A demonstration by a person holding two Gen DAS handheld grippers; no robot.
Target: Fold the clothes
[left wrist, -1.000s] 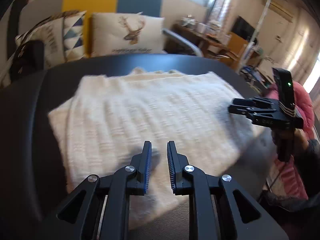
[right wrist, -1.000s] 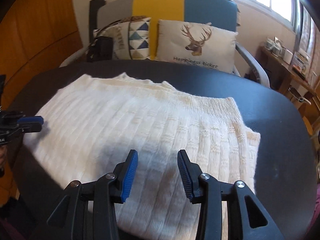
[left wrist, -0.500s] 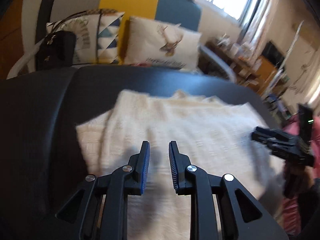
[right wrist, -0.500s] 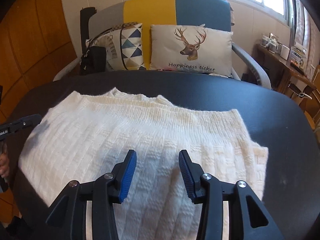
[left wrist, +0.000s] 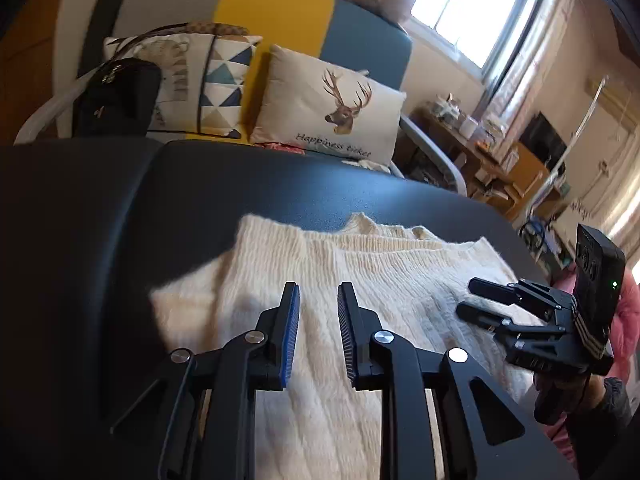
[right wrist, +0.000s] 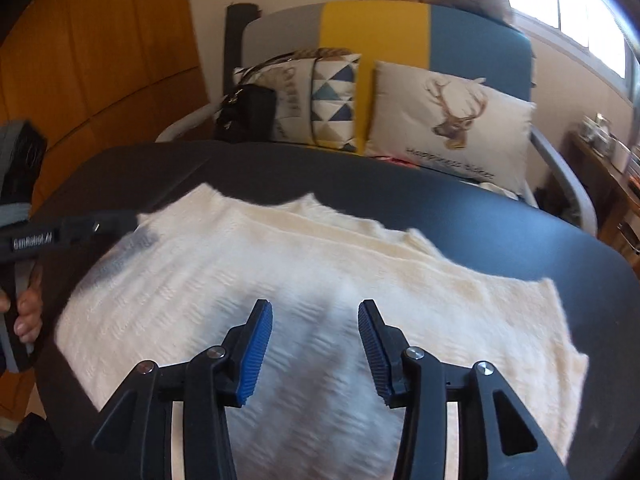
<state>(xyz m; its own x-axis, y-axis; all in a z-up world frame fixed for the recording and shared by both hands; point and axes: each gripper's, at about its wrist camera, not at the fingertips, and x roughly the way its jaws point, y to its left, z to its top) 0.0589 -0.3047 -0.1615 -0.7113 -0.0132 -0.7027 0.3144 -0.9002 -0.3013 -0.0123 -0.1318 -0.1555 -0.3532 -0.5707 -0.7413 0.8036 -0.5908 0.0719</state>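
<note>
Cream ribbed sweater (right wrist: 320, 264) on a black worktop (right wrist: 500, 220). Black tools with blue pads (right wrist: 256, 354). Behind, a grey, yellow and blue chair (right wrist: 376, 36); a white cushion (right wrist: 452, 120) printed with a brown stag.

A lived-in home sitting room. A colour-block sofa (right wrist: 400, 36) carries a deer-print cushion (right wrist: 452, 116) and a black handbag (left wrist: 116, 96). A cluttered wooden side table (left wrist: 496, 160) stands under a sunlit window (left wrist: 472, 4).

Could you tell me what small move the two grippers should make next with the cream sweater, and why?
Probably lower both onto the sweater's near edge and close. The cream sweater lies partly folded on the black table, and the left gripper and right gripper hover over it with jaws apart, holding nothing.
</note>
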